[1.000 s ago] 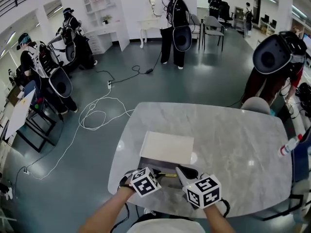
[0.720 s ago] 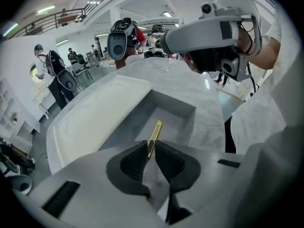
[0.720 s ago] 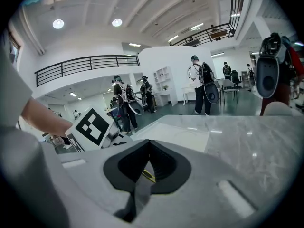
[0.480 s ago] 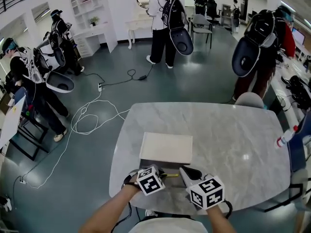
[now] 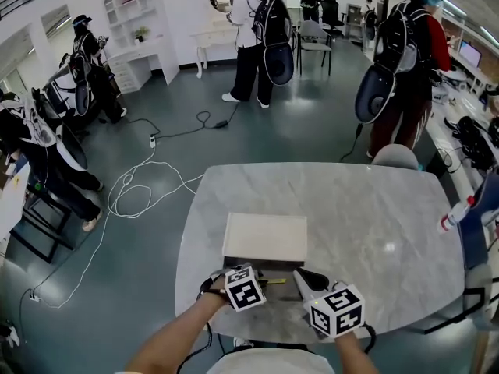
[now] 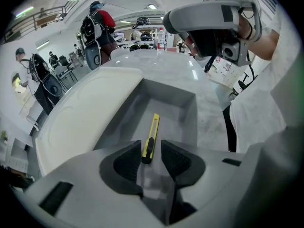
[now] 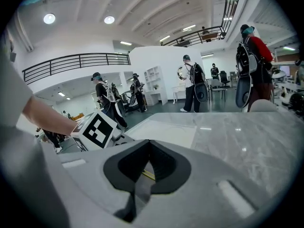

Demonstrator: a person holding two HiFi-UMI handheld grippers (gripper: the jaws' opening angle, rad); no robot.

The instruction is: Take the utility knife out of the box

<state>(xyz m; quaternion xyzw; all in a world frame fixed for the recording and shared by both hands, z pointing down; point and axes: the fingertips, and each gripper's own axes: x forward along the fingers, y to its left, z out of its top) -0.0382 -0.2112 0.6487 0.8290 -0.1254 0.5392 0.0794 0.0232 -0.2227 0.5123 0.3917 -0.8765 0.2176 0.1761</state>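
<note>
An open grey box (image 5: 274, 269) sits at the near edge of the marble table (image 5: 366, 216), its white lid (image 5: 265, 238) laid back behind it. A yellow utility knife (image 6: 152, 132) lies lengthwise on the box floor (image 6: 178, 115); in the head view the knife (image 5: 273, 280) shows as a thin strip. My left gripper (image 6: 151, 152) is open, with the knife's black near end between its pads, not clamped. To the right of the box my right gripper (image 5: 302, 276) hovers with its jaws closed and empty. In the right gripper view the right gripper (image 7: 149, 148) points at the left gripper's marker cube (image 7: 97, 129).
A white bottle with a red cap (image 5: 454, 215) stands at the table's right edge. A grey chair (image 5: 394, 156) is tucked in at the far side. Several people with backpacks stand around the room, and white cables (image 5: 140, 193) lie on the floor to the left.
Both grippers stay at the box, shifted only slightly. The people in the background have walked to other spots.
</note>
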